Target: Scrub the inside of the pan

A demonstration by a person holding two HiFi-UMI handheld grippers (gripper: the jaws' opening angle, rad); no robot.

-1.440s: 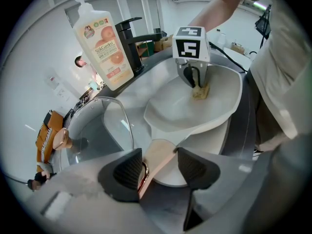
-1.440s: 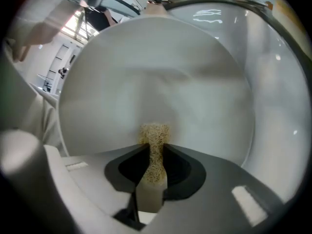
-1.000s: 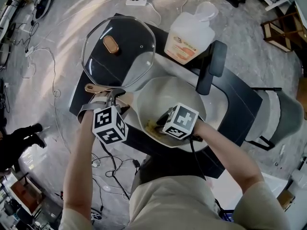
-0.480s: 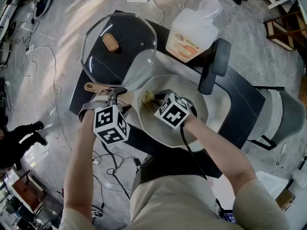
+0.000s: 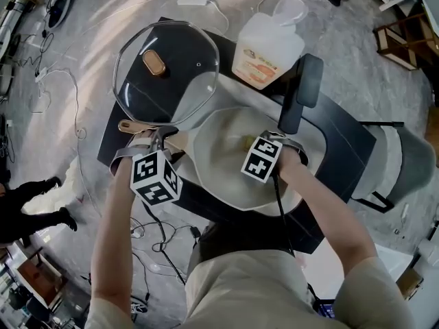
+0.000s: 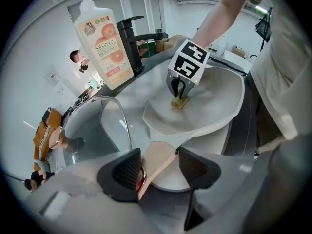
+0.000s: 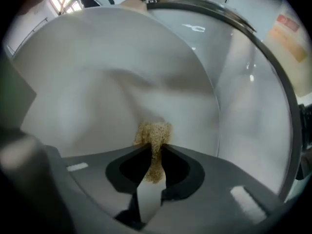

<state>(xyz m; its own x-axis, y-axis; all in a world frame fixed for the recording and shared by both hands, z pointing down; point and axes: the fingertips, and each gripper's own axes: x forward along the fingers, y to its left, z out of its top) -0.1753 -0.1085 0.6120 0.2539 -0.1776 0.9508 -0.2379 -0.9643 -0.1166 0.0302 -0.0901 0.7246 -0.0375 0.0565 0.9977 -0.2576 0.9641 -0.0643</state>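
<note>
A white pan (image 5: 219,170) (image 6: 214,106) lies tilted over the sink, its pale wooden handle (image 6: 158,162) (image 5: 140,127) pointing left. My left gripper (image 6: 158,167) (image 5: 161,149) is shut on that handle. My right gripper (image 7: 155,152) (image 5: 257,146) is inside the pan, shut on a small yellowish scrub sponge (image 7: 153,133) (image 6: 179,102) (image 5: 247,141) that presses against the pan's white inner wall (image 7: 107,82).
A glass lid (image 5: 168,64) with a wooden knob rests on the black counter at the back left. A dish soap bottle (image 5: 267,43) (image 6: 105,43) stands behind the sink beside a black faucet (image 5: 298,91) (image 6: 134,38). Cables run over the floor around the counter.
My right gripper with the sponge has swept through the pan, from the near side to the left wall and now to the far right side. The left gripper has kept its hold on the handle.
</note>
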